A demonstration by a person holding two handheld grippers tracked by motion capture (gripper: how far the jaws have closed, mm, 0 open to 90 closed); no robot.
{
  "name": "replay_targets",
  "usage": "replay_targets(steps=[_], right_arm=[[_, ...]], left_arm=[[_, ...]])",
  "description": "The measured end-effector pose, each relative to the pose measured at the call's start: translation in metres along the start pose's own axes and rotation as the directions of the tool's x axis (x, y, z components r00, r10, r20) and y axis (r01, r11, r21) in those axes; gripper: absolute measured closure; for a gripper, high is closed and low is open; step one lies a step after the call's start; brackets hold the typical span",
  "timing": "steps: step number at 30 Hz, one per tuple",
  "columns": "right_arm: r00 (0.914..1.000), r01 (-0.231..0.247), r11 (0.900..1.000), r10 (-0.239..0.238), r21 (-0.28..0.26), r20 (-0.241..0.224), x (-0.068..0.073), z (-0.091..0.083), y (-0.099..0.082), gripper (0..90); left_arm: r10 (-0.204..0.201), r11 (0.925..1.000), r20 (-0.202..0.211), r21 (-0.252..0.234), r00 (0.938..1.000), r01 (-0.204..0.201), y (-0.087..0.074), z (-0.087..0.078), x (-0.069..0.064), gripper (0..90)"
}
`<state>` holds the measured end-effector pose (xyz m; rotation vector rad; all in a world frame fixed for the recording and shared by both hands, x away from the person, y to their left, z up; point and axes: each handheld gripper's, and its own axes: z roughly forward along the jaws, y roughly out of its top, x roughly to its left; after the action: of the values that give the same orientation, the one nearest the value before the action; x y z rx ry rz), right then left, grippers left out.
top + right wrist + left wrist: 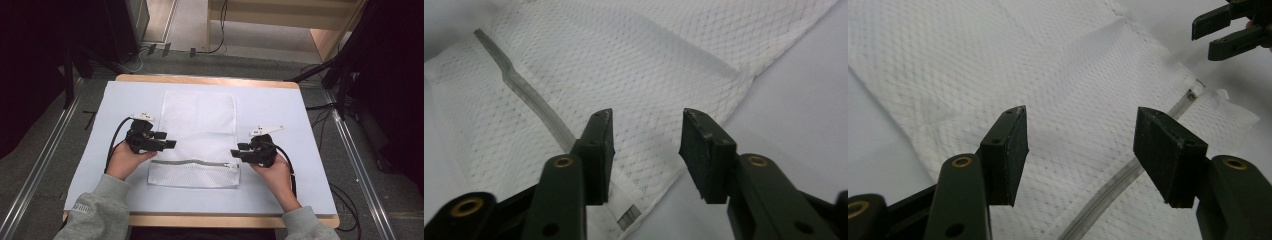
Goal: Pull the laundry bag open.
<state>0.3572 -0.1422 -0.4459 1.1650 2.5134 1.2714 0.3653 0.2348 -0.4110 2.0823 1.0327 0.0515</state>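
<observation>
Lying flat in the middle of the table, a white mesh laundry bag stretches lengthwise away from the person, its zipper running across near the end closest to them. No brand, label or readable writing can be made out on the bag; a small ribbed white tab at its corner in the right gripper view is too blurred to read. The sleeve at lower left carries a small line of print, also too small to read.

At the bag's left edge the left gripper hovers over the mesh, its jaws spread wide with nothing between them; in the left gripper view the mesh and the translucent zipper strip lie below the pads. At the right edge the right gripper sits by the zipper's end, jaws parted and gripping nothing, with mesh beneath. A pale sheet covers the tabletop, and wooden edging shows at front and back.
</observation>
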Motion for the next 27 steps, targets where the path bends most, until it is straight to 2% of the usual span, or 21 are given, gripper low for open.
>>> replay_targets(steps=[3,12,18,27], right_arm=[[0.9999,-0.002,1.0000,0.002,-0.001,-0.011,0.003,-0.001,-0.005,68.4],[0.9994,-0.019,0.9983,0.020,0.055,-0.028,0.005,0.003,-0.012,89.0],[0.9979,-0.043,0.9931,0.048,0.109,-0.044,0.003,0.013,-0.018,90.0],[0.9965,-0.046,0.9911,0.054,0.125,-0.063,0.005,0.017,-0.022,90.0]], left_arm=[[0.011,0.9999,0.012,0.003,0.9999,-0.011,0.000,0.003,-0.007,39.3],[0.049,0.9986,0.032,0.018,0.9983,-0.049,0.003,0.015,-0.019,39.3],[0.068,0.9971,0.049,0.032,0.9965,-0.070,0.006,0.023,-0.022,39.3],[0.082,0.9955,0.066,0.043,0.9945,-0.085,0.009,0.032,-0.026,39.3]])
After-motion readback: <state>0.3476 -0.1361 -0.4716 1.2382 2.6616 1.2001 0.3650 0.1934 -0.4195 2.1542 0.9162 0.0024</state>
